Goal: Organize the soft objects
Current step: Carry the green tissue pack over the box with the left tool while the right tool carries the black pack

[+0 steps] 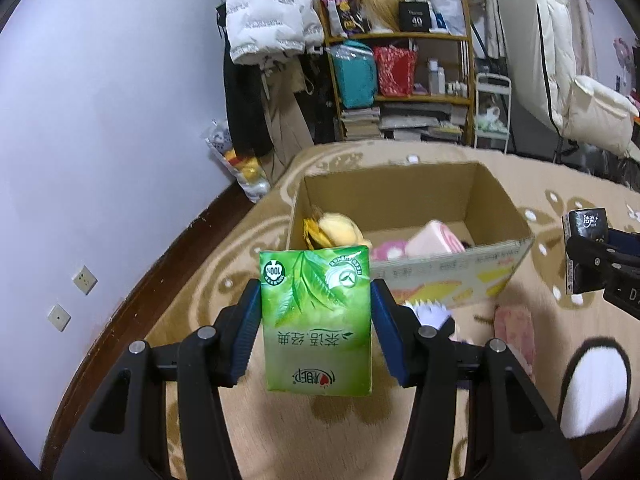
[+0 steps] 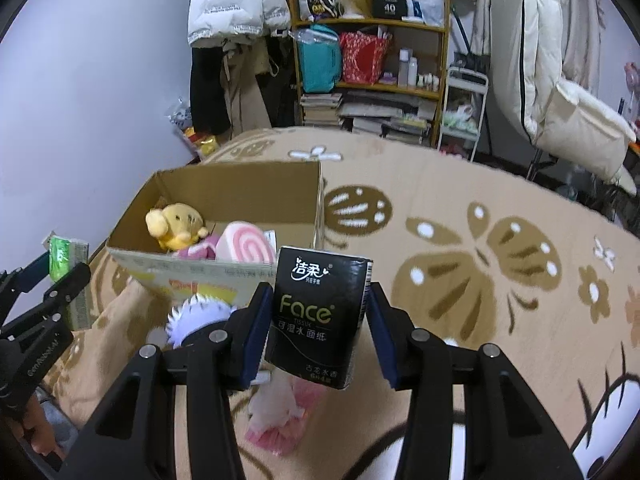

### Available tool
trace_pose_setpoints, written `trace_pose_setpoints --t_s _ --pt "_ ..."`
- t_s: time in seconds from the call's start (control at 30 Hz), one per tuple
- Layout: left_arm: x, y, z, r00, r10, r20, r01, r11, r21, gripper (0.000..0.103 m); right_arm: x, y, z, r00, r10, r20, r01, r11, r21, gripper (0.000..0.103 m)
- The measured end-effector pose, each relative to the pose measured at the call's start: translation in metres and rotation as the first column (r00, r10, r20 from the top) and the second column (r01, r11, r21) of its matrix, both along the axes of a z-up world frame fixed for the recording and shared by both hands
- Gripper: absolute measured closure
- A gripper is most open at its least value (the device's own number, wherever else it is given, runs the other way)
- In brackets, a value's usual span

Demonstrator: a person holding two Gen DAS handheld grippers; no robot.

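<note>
an open cardboard box sits mid-frame on the patterned blanket, holding a yellow plush. the left hand-held gripper clamps a green tissue pack lower centre; the right hand-held gripper clamps a black tissue pack.

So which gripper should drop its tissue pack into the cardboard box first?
Probably left: its green tissue pack sits right before the open cardboard box; the right gripper's black tissue pack is off its corner.

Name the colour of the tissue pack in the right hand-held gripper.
Black tissue pack, clearest in the right wrist view.
</note>
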State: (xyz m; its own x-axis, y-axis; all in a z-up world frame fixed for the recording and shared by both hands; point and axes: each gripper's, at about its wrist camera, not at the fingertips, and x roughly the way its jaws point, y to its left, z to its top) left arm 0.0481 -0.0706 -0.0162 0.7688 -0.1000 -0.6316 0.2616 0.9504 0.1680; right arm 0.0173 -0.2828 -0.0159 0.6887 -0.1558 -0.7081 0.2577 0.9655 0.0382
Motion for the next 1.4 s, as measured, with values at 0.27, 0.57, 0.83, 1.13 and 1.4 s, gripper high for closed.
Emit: trace_pose_setpoints --t_s 0.27,0.57,0.83,1.13,1.4 --pt "0.016 0.002 0.019 0.997 0.005 0.073 -0.003 1.000 -0.028 0.050 0.023 0.003 0.019 0.999 0.020 0.045 -0.017 0.998 -0.052 0.053" --pt "0.040 0.005 0.030 0.994 0.054 0.098 -0.051 0.998 -0.033 0.051 0.043 0.003 0.030 0.997 0.037 0.070 -0.033 0.998 -0.059 0.053" --pt "0.060 0.003 0.049 0.995 0.029 0.098 -0.021 0.997 -0.080 0.050 0.061 0.009 0.042 0.993 0.069 0.096 -0.060 0.994 -0.092 0.053" --pt "0.076 -0.010 0.056 0.989 0.003 0.145 0.003 0.999 -0.041 0.050 0.087 0.009 0.034 0.991 0.092 0.100 -0.080 0.990 -0.118 0.053" --pt "0.093 -0.013 0.036 0.995 -0.030 0.096 0.035 0.998 -0.049 0.050 0.098 0.008 0.018 0.986 0.122 0.117 -0.111 0.989 -0.095 0.053"
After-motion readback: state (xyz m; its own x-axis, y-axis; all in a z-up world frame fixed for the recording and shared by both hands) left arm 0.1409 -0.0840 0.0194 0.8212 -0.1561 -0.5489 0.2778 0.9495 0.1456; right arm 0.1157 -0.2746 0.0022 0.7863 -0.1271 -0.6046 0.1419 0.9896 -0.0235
